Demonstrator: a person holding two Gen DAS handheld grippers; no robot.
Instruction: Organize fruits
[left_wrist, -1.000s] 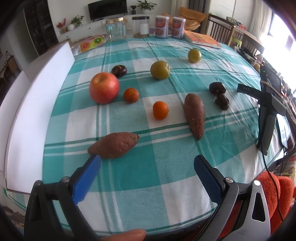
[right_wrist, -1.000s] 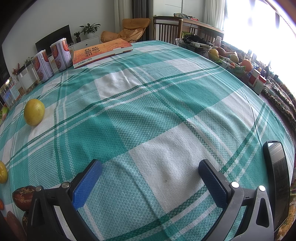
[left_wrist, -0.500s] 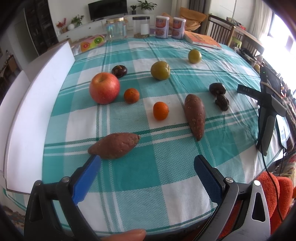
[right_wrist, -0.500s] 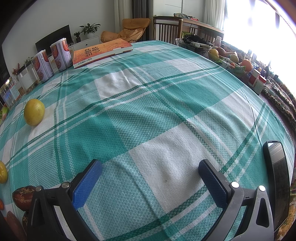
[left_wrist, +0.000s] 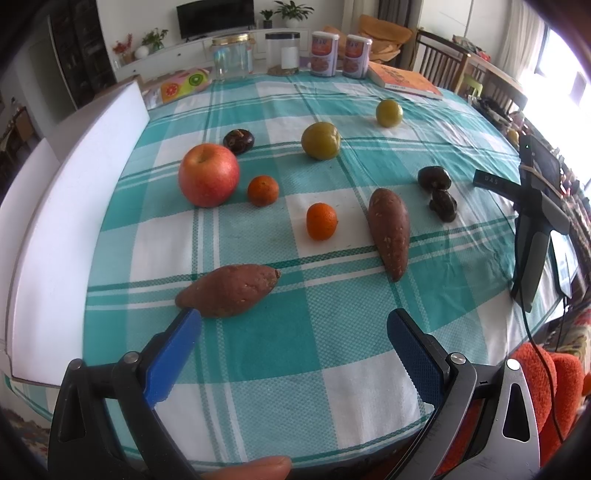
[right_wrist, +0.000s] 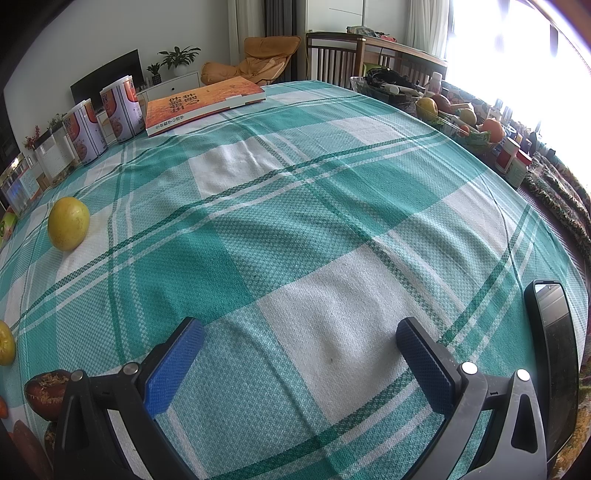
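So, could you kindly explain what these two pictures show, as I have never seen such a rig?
There is no robot here: a person holds a two-finger gripper in each hand, and a fisheye camera on each looks forward along its blue fingers. The left gripper looks across a checked tablecloth with an apple, two oranges, two sweet potatoes, two yellow-green fruits and some dark fruits. The right gripper faces a barer part of the cloth, with a book and tins beyond. Both sets of jaws stand open and hold nothing.
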